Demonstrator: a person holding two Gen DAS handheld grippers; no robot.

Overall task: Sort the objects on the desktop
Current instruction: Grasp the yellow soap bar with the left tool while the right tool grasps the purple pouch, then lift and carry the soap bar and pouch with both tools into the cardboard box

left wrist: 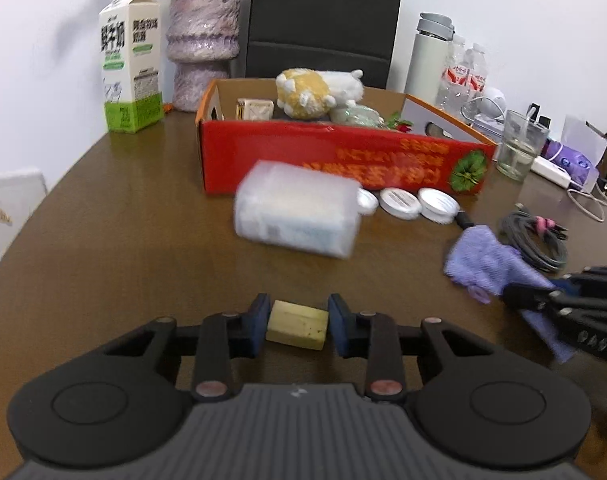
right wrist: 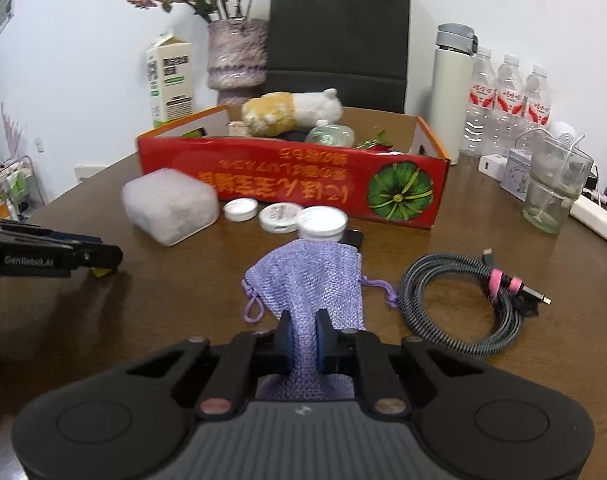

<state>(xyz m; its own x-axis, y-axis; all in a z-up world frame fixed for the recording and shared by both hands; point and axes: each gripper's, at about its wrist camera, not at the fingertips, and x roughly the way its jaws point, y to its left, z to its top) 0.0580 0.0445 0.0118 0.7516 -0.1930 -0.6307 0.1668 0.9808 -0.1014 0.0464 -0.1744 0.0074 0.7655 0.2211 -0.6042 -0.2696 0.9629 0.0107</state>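
Right hand-held gripper (right wrist: 303, 334) pinching purple pouch (right wrist: 307, 280), drawstring end forward

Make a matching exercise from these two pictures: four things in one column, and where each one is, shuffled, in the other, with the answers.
Things:
1. purple pouch
2. yellow block
3. plush toy
4. cable

Places:
A. inside the red box
B. between the fingers of the left tool
C. coiled on the table, right of the pouch
D. pinched in the right tool

Pairs: 1-D, 2-B, 3-A, 4-C
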